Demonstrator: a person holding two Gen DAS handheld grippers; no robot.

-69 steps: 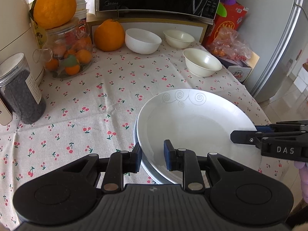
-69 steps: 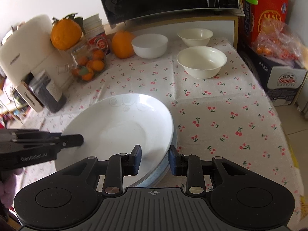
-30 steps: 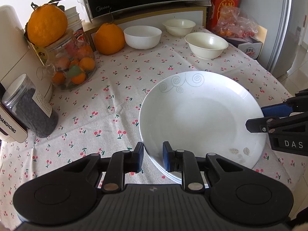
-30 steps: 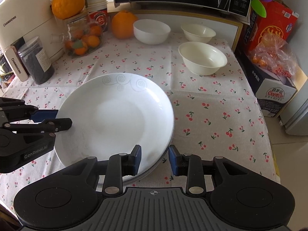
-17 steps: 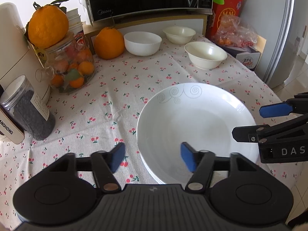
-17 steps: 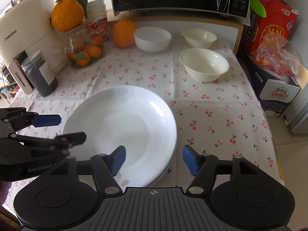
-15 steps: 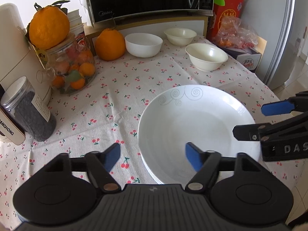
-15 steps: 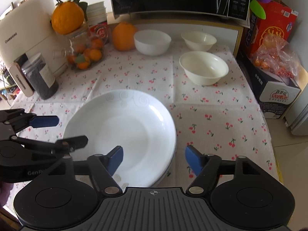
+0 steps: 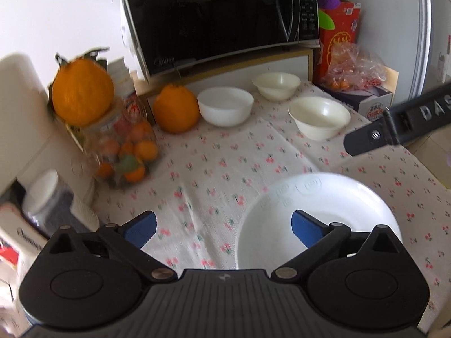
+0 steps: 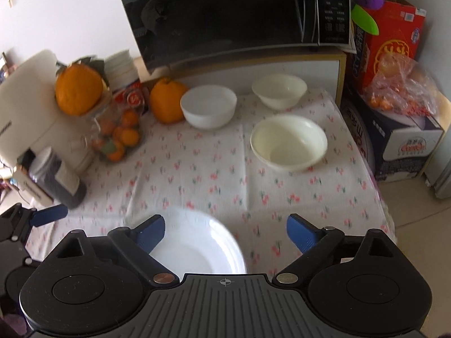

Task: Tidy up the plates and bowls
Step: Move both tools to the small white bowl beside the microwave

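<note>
A stack of white plates (image 9: 324,205) (image 10: 194,242) lies on the cherry-print tablecloth (image 9: 225,155) near its front edge. My left gripper (image 9: 222,229) hovers above its left rim, jaws still opening, nothing between them. My right gripper (image 10: 225,233) is raised over the stack's right rim, jaws opening too and empty; one of its fingers (image 9: 394,132) shows at the right of the left wrist view. At the back stand a white bowl (image 9: 225,105) (image 10: 208,108), a small cream bowl (image 9: 276,84) (image 10: 279,90) and a larger cream bowl (image 9: 320,117) (image 10: 289,142).
A microwave (image 9: 220,17) sits on a shelf behind the bowls. An orange (image 9: 176,109), a glass jar of small fruit (image 9: 124,146) and a dark jar (image 10: 56,180) line the left side. A red box (image 10: 389,33) and a bagged carton (image 10: 406,129) stand at the right.
Both grippers let go of the top plate, which now rests on the stack. Their jaws spread wide, and both pulled back and up from the plates.
</note>
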